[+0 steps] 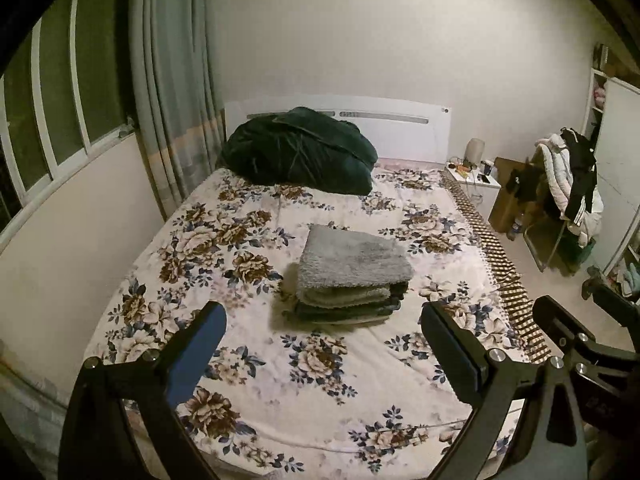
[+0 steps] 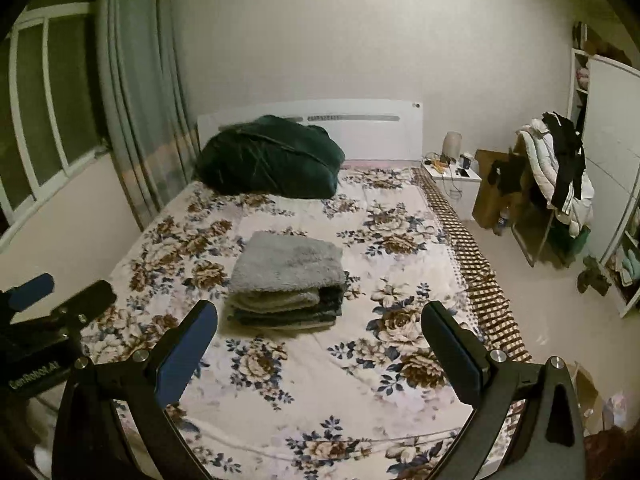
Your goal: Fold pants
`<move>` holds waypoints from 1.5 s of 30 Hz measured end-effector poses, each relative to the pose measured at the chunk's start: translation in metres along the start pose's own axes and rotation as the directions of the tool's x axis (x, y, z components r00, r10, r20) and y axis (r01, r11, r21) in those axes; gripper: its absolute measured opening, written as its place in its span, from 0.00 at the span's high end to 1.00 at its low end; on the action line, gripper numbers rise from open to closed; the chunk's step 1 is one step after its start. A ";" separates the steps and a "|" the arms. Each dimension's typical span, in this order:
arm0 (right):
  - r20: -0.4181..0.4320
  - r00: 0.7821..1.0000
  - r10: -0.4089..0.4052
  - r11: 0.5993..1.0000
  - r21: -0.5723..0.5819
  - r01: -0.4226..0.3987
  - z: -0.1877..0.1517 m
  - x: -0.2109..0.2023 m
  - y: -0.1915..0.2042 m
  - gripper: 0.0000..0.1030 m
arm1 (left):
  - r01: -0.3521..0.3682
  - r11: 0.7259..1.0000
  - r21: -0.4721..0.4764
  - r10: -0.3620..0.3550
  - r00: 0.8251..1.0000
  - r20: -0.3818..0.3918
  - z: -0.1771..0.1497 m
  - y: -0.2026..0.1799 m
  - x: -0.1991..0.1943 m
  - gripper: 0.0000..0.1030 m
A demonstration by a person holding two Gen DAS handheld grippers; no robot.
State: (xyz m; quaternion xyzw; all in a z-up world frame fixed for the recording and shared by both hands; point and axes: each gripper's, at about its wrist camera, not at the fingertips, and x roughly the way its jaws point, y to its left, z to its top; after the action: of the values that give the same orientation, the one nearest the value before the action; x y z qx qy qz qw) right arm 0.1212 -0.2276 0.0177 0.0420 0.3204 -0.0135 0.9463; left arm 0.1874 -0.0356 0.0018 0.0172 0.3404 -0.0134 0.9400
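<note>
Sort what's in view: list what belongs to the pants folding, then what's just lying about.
Job:
folded grey pants, stacked on the floral bed
left gripper, open
right gripper, open

Lying about:
dark green bundle
nightstand
chair draped with clothes
curtain

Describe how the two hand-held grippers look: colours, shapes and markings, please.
The left hand-held gripper and the right hand-held gripper are alike: black angular frames, silver round bolts, two flat fingers with blue pads. White lettering marks the left one's body; it is too blurred to read surely.
</note>
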 end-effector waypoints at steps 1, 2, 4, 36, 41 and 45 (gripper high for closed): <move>0.007 1.000 -0.002 1.000 -0.001 0.002 0.000 -0.008 0.001 0.00 | 0.000 1.000 -0.001 0.000 1.000 0.003 -0.001 0.000 -0.005 0.03; 0.017 1.000 -0.006 1.000 -0.005 0.006 0.000 -0.018 0.003 0.00 | 0.003 1.000 -0.002 -0.003 1.000 0.006 0.000 0.002 -0.010 0.03; 0.033 0.999 -0.015 1.000 -0.006 0.015 0.001 -0.037 0.006 0.00 | -0.001 1.000 0.002 0.001 1.000 0.013 0.000 0.003 -0.018 0.03; 0.042 0.999 -0.012 1.000 -0.017 0.012 0.025 -0.066 0.026 0.00 | -0.039 0.999 -0.012 0.039 0.998 0.044 -0.003 0.016 -0.043 0.00; 0.038 0.999 -0.005 1.000 -0.014 0.006 0.026 -0.060 0.031 0.00 | -0.036 0.999 -0.013 0.037 0.998 0.042 -0.005 0.017 -0.044 0.00; 0.030 1.000 -0.004 1.000 -0.011 0.004 0.023 -0.059 0.032 0.00 | -0.036 0.999 -0.014 0.037 0.998 0.042 -0.005 0.018 -0.046 0.00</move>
State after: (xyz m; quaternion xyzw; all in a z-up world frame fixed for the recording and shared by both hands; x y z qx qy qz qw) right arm 0.0901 -0.1979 0.0742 0.0360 0.3064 -0.0144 0.9511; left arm 0.1499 -0.0171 0.0276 0.0170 0.3201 0.0057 0.9472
